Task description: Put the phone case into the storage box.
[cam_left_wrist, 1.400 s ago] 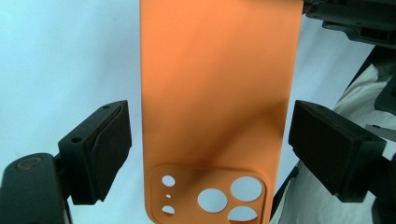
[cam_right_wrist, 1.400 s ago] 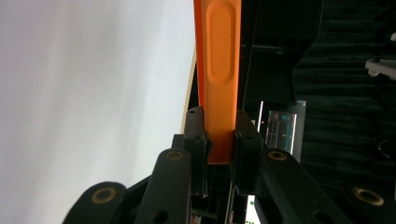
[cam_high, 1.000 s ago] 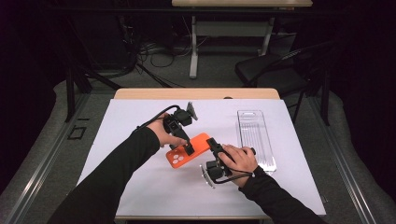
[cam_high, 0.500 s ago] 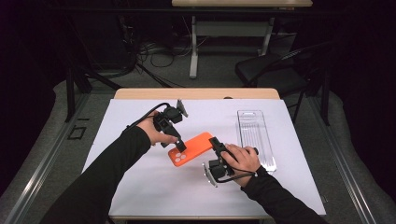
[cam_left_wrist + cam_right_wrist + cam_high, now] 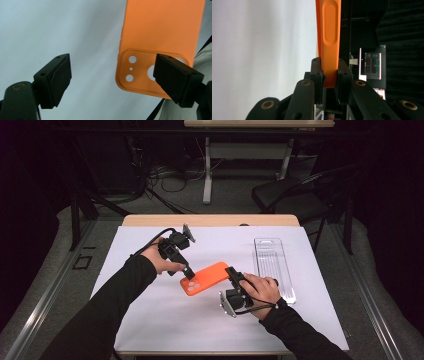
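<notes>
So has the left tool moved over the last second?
Yes. In the high view the left tool has backed off leftward, away from the clear tray, and now sits at the orange case's camera end.

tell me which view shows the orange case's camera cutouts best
The left gripper view: the case faces the camera with its cutouts sharp. The high view shows it small, one end pinched by the right gripper. The right gripper view shows its thin edge.
</notes>
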### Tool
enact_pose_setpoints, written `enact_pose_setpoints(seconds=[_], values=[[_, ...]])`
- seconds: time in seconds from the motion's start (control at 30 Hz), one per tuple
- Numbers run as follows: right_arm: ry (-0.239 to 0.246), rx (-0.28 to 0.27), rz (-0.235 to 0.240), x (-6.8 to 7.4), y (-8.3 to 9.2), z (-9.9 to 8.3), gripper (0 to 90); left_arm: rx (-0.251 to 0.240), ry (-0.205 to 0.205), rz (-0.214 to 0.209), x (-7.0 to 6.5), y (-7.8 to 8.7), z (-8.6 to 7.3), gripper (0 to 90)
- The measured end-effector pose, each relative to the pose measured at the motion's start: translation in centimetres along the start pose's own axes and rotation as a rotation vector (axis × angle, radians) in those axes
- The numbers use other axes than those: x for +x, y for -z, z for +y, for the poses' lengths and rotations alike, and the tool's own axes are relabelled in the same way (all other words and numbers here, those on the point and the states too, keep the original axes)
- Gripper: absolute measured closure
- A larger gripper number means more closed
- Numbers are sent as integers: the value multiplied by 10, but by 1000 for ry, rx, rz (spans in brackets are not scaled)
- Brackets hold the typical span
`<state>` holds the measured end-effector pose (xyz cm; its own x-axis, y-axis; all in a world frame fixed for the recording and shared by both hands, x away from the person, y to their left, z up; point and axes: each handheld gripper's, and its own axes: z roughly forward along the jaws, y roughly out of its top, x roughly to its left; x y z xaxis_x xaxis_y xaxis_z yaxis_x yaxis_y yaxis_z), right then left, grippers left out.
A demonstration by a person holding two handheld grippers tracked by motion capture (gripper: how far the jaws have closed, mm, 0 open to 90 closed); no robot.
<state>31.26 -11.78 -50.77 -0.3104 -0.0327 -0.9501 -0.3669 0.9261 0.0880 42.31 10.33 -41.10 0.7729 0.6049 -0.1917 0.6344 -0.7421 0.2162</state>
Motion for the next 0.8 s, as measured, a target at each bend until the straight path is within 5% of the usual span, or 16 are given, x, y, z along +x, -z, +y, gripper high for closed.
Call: enact_pose_setpoints(seconds=[0.2, 0.43, 0.8], values=[[-82, -7, 20, -3, 2, -5, 803, -13, 23, 13, 8, 1, -4, 154], [-242, -18, 79, -5, 4, -10, 801, -33, 40, 10, 12, 4, -8, 154], [-250, -28, 95, -4, 7, -9, 802, -55, 46, 9, 14, 9, -12, 155]])
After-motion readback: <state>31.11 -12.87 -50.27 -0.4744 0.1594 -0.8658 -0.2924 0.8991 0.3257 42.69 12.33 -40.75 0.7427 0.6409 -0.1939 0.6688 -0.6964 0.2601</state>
